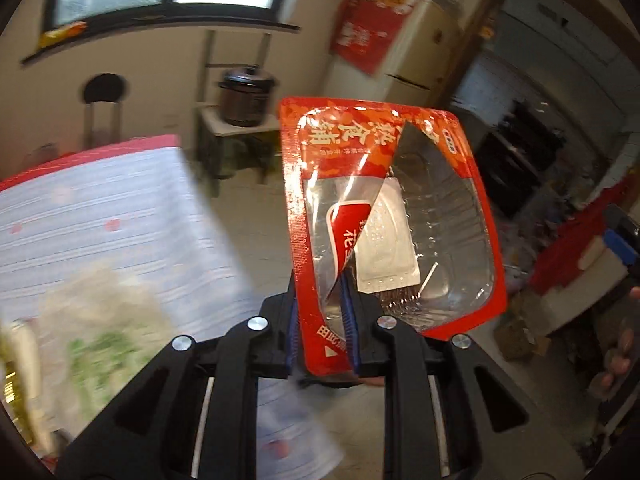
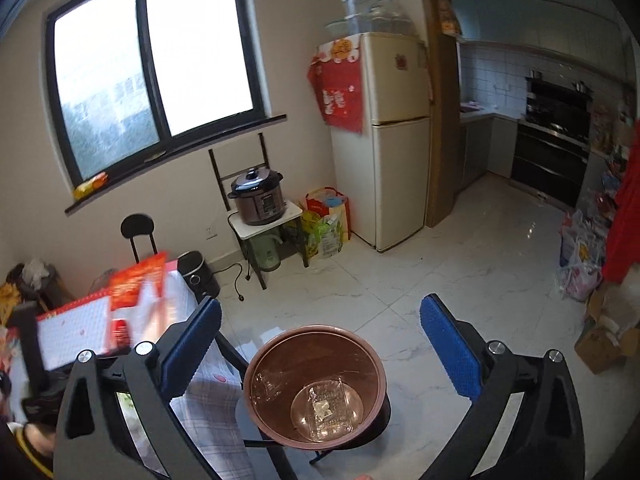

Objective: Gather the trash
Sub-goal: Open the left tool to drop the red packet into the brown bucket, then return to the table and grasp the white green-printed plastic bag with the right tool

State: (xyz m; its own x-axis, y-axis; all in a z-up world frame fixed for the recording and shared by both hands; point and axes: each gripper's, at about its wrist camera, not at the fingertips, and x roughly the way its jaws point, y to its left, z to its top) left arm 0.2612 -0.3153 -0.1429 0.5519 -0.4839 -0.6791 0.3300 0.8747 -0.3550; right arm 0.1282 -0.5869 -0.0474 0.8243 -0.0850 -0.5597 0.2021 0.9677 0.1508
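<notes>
My left gripper (image 1: 322,320) is shut on an empty red-rimmed clear plastic food tray (image 1: 400,216) with torn film and a white pad inside, held up in the air past the table corner. The tray also shows blurred in the right wrist view (image 2: 136,284). My right gripper (image 2: 320,340) is open and empty, hovering above a brown round trash bin (image 2: 316,384) that stands on the floor by the table. The bin holds clear plastic packaging (image 2: 326,404) at its bottom.
A table with a striped white cloth (image 1: 100,216) lies to the left, with greenish food items (image 1: 92,340) on it. A pressure cooker (image 2: 258,196) on a small stand, a fridge (image 2: 384,140), a stool (image 2: 138,228) and floor bags (image 2: 580,264) stand around the tiled floor.
</notes>
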